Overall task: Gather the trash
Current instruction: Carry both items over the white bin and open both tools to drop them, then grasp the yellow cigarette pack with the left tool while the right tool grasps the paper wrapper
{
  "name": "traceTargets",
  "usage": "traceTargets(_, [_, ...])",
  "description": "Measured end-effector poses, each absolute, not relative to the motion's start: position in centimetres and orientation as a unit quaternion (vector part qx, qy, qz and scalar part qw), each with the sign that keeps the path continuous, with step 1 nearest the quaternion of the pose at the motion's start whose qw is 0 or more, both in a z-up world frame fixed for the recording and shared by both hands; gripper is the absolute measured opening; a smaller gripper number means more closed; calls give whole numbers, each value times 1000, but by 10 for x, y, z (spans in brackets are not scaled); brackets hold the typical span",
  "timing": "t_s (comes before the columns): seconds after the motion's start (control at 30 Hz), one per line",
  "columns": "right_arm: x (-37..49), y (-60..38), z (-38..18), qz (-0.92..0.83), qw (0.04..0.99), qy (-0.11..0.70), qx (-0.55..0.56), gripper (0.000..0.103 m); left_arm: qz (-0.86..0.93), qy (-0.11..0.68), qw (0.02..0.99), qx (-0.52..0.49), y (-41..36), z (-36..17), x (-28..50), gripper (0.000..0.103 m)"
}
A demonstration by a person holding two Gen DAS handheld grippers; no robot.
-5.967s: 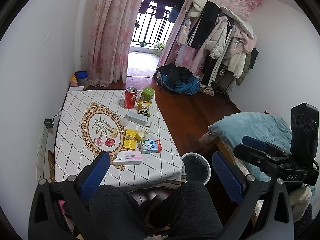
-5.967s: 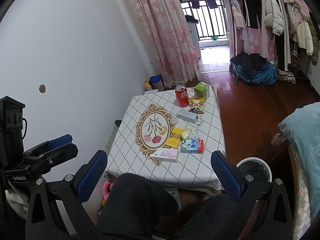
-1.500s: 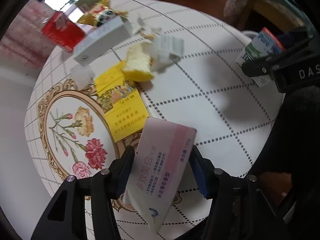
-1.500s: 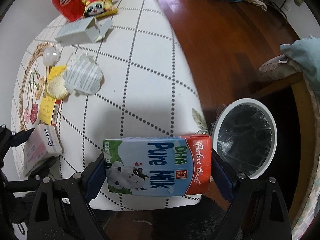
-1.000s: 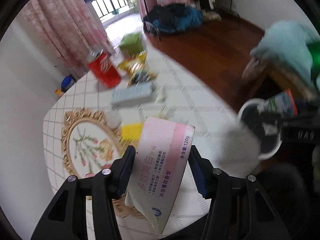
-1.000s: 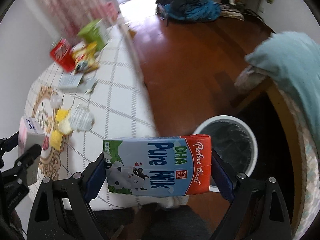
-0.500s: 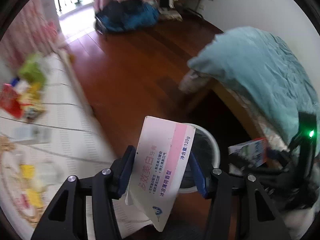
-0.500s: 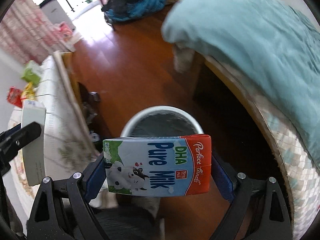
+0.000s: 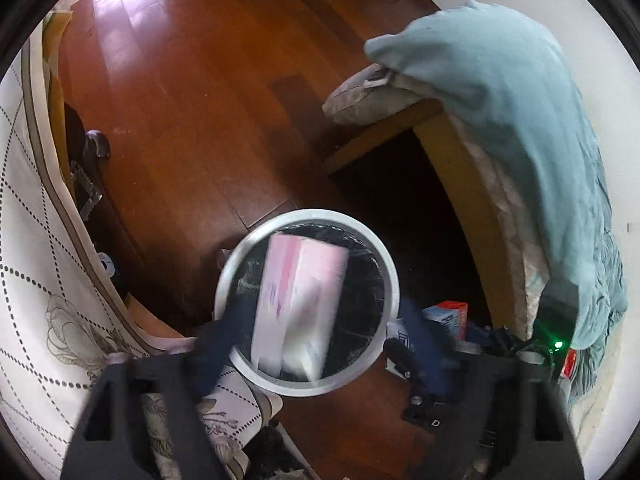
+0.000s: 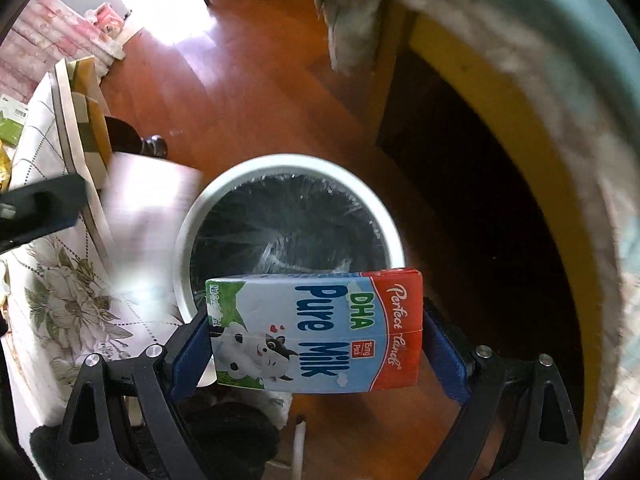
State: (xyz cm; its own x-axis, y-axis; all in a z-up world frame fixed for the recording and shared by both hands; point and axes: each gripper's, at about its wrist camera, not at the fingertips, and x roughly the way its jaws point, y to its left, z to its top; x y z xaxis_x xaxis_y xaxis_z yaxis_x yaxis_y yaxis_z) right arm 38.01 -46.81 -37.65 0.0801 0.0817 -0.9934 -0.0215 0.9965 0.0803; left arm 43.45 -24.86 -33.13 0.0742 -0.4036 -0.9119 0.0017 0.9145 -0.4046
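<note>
Left wrist view: the left tool (image 9: pixel 316 344) is spread apart, its blue-padded fingers (image 9: pixel 218 346) clear on either side of a blurred pink-and-white rectangular carton (image 9: pixel 298 306). The carton appears within the outline of the round white waste bin with a black liner (image 9: pixel 390 268); whether it is in the air or lying in the liner cannot be told. The bin stands on the reddish-brown wooden floor (image 9: pixel 192 92), just beside the hanging edge of the white dotted-lattice tablecloth (image 9: pixel 28 240) that covers the surface. To the right lies a bed with a light-blue blanket (image 9: pixel 520 120).

Right wrist view: the right tool (image 10: pixel 316 348) is clenched on a blue, white and red "Pure Milk" carton (image 10: pixel 316 332), which lies sideways between the blue pads (image 10: pixel 192 348), pressed at both ends. The carton is held over the near rim of the same waste bin (image 10: pixel 192 216), whose black liner (image 10: pixel 288 228) shows behind it. A pale blurred shape (image 10: pixel 148 216), apparently the pink carton, shows at the left of the bin beside a dark part of the other tool (image 10: pixel 40 208). In the left wrist view the milk carton (image 9: pixel 448 316) appears at the right of the bin.
</note>
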Motion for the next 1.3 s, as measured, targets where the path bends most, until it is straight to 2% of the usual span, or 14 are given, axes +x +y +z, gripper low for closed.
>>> traceTargets(0.03, [381,-468,-382,35,733,679,20,103,-136,666,719,-146,-248,-333,434,90])
traceTargets(0.13, [382,-465,-388,46,733,679,22,103,-125,672,719,-126,-249,-337,431,94])
traceTargets(0.3, [381,-460,-386,38,735,677,3,103,-103,666,733,-95,-249,-336,426,94])
traceTargets(0.6, [367,-470,-356,0,747,664,1,103,-62,644,759,-70,-239,-310,405,94])
traceTargets(1.03, [325,-474,-254,-4,789,614,21,103,-40,585,809,-44,-236,-222,354,94])
traceTargets(1.3, [313,-444,-174,28,819,571,45,103,38,532,843,-68,-177,-157,326,94])
